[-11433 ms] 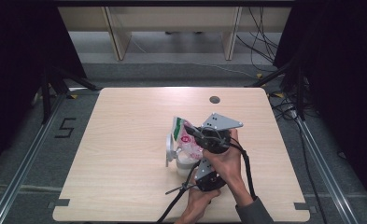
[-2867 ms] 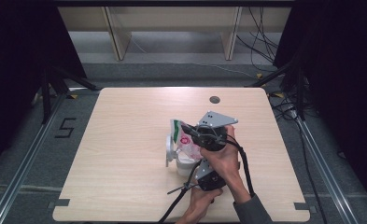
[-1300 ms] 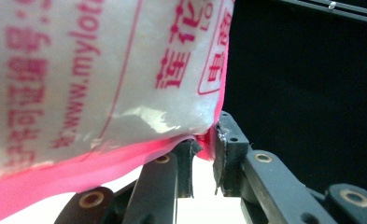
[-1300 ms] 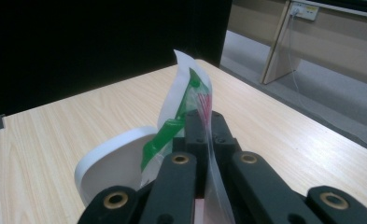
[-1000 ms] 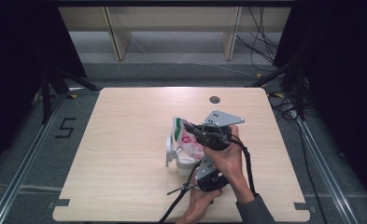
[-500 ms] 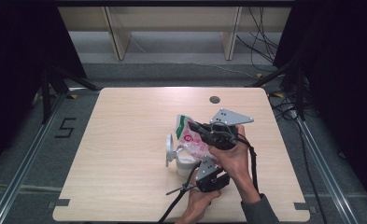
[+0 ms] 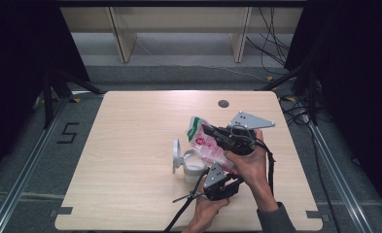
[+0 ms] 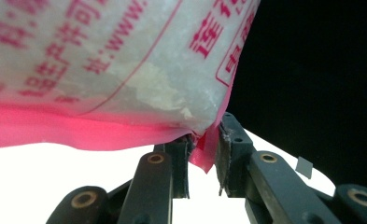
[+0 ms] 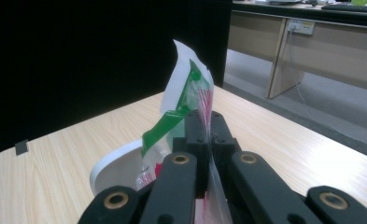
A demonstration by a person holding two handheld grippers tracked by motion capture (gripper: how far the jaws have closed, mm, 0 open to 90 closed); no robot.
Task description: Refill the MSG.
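Seen from above: a plastic bag (image 7: 205, 143) of white grains with red print and a green top edge, held tilted over a white container (image 7: 192, 167) on the pale wooden tabletop (image 7: 130, 145), toward its near right part. Right hand-held gripper (image 7: 209, 131) clamped tight on the bag's upper part, jaws pressed flat together with the film pinched between them, as shown along its own jaws (image 9: 204, 135), the green strip and white corner of the bag (image 9: 190, 88) rising above the tips. Left hand-held gripper (image 7: 213, 187) lower and nearer the table's front edge, under the bag's bottom. Along its own jaws (image 8: 202, 154), narrow gap, having just been opening a little; pink sealed corner of the bag (image 8: 125, 84) hanging down between the pads, touching the left one, a sliver of space at the right. Container's round lid (image 7: 176, 156) standing up at its left side. Small dark round hole (image 7: 223, 103) far off near the tabletop's back edge.
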